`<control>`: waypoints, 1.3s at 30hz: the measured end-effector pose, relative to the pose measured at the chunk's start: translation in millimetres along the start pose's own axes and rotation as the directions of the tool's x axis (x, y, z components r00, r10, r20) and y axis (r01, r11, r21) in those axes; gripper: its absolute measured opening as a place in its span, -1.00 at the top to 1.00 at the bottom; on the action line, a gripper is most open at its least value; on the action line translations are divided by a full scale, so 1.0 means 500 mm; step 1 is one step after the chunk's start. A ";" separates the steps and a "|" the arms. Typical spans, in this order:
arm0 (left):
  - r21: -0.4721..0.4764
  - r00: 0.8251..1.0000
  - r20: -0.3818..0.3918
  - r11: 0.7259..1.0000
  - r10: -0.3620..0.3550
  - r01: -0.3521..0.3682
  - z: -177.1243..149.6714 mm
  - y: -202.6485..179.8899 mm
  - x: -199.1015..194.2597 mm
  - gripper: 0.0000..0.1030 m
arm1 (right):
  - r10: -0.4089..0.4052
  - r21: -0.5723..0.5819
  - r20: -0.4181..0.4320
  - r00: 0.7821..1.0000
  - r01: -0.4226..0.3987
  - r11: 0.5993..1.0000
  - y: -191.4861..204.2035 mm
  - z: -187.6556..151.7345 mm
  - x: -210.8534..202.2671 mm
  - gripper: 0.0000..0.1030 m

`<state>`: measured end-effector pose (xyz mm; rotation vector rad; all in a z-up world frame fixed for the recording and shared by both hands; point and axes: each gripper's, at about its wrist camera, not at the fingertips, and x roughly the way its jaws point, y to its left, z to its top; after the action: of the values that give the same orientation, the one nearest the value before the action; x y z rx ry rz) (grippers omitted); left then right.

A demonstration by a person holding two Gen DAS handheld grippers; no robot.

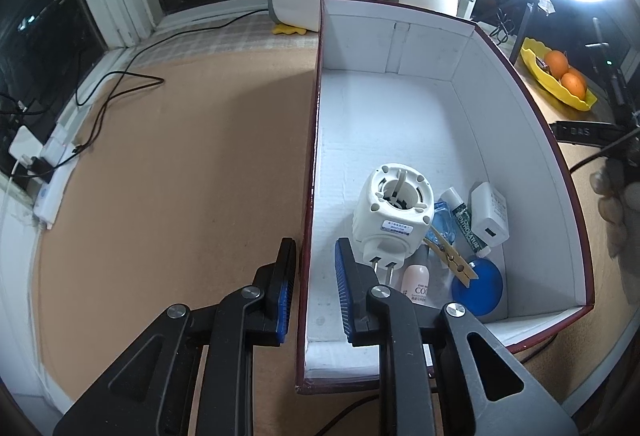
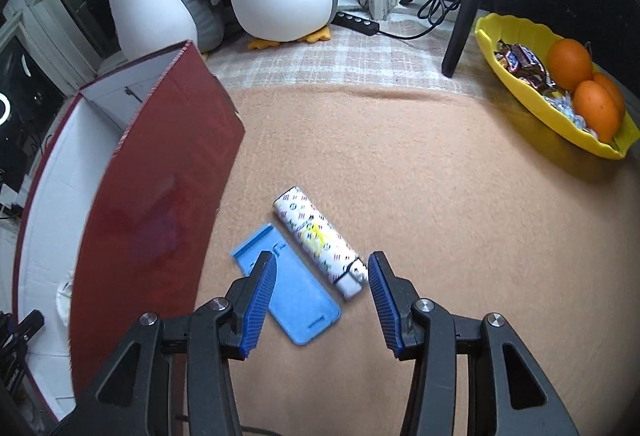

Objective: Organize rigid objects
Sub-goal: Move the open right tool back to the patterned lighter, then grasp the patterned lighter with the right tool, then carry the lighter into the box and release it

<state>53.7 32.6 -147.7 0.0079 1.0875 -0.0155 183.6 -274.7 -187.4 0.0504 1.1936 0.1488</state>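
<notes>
- Below your right gripper [image 2: 322,288], jaws wide and empty, the lighter [image 2: 320,241] lies flat, cap end nearest you, beside the blue case [image 2: 292,296].
- Your left gripper [image 1: 316,276] straddles the box [image 1: 312,156] wall, unclamped.

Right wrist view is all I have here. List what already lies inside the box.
Observer: In the left wrist view, the box holds a white plug-in device, a wooden clothespin, a white charger, a blue disc and a pink bottle, bunched at the near end.
Operator: Report the left gripper.
Observer: The left gripper straddles one long wall of the box, one finger inside and one outside, pads not pressing it.
Operator: Say where there is room.
Observer: The far half of the box holds nothing.
</notes>
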 end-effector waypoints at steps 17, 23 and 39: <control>-0.010 1.000 -0.012 1.000 0.013 -0.013 0.005 -0.005 0.003 0.64 | -0.012 -0.055 -0.064 0.998 0.008 0.998 -0.004 0.030 0.073 0.48; -0.010 1.000 -0.008 1.000 0.009 -0.009 0.004 -0.005 0.001 0.64 | -0.029 -0.010 -0.057 0.998 0.028 1.000 -0.029 0.010 0.064 0.63; 0.009 1.000 0.012 1.000 -0.008 0.008 0.006 -0.006 -0.005 0.64 | -0.018 0.119 0.063 0.998 0.011 0.993 -0.059 -0.074 -0.064 0.64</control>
<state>55.4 29.6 -144.2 0.0110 1.0755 -0.0277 140.4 -309.6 -175.1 0.1498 1.1381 0.0629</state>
